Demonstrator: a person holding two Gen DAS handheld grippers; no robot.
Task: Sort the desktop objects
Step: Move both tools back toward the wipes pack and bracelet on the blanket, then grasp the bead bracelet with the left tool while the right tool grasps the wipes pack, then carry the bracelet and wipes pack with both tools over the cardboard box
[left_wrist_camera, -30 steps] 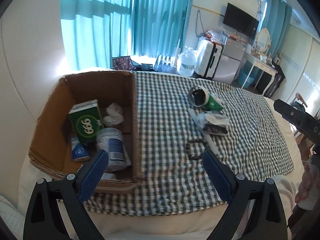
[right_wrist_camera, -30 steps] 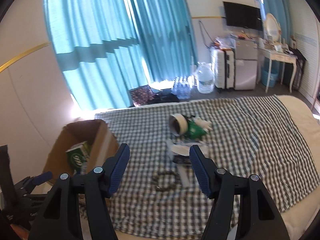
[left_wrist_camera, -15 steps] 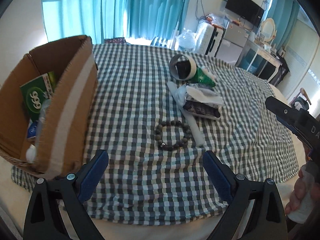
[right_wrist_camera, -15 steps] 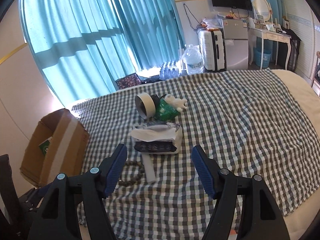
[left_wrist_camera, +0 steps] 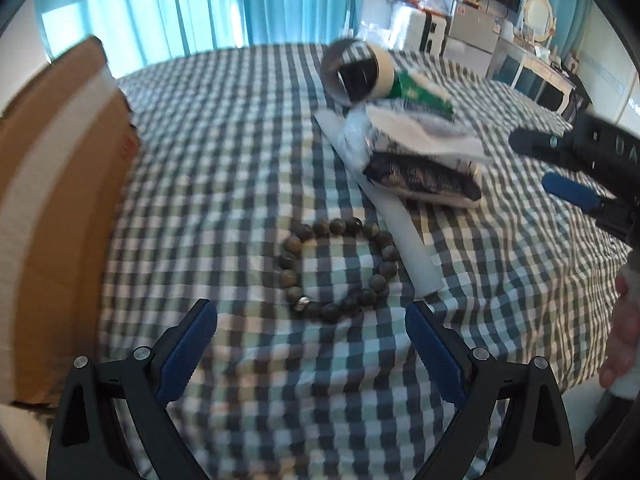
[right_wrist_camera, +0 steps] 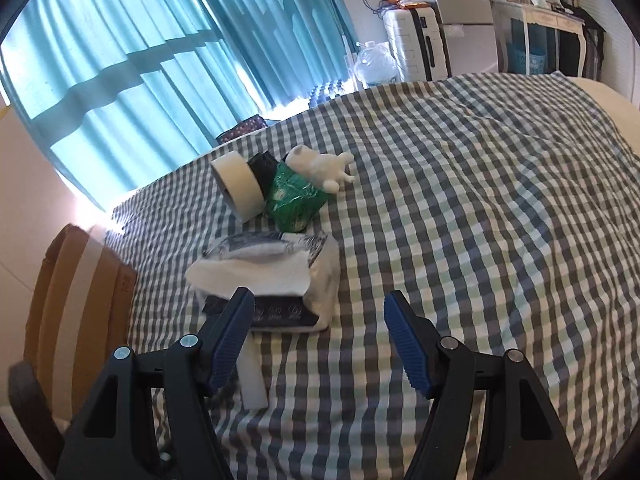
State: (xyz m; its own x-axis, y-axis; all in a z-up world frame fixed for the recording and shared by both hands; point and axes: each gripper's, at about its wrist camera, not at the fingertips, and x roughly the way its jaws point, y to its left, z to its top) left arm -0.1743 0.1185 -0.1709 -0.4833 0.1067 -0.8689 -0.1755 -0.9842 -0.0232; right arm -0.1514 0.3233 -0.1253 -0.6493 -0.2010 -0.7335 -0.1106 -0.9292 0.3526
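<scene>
A dark bead bracelet (left_wrist_camera: 338, 270) lies on the checked cloth, just ahead of my open, empty left gripper (left_wrist_camera: 311, 324). A white stick (left_wrist_camera: 404, 226) lies beside it and also shows in the right wrist view (right_wrist_camera: 252, 376). A tissue pack (left_wrist_camera: 420, 160) sits behind it; in the right wrist view the pack (right_wrist_camera: 272, 280) lies close ahead of my open, empty right gripper (right_wrist_camera: 319, 312), towards its left finger. A tape roll (right_wrist_camera: 238, 184), a green packet (right_wrist_camera: 298, 198) and a white figurine (right_wrist_camera: 320, 164) lie farther back. The right gripper also shows in the left wrist view (left_wrist_camera: 560, 164).
A cardboard box (left_wrist_camera: 52, 184) stands at the cloth's left edge and also shows in the right wrist view (right_wrist_camera: 76, 300). Teal curtains (right_wrist_camera: 140, 56), a suitcase (right_wrist_camera: 416, 48) and a white desk (right_wrist_camera: 540, 28) stand beyond the cloth.
Both grippers have moved forward and down toward the objects. The bracelet now lies close before the left gripper; the tissue pack now lies close before the right gripper. The box has slid to the left edge.
</scene>
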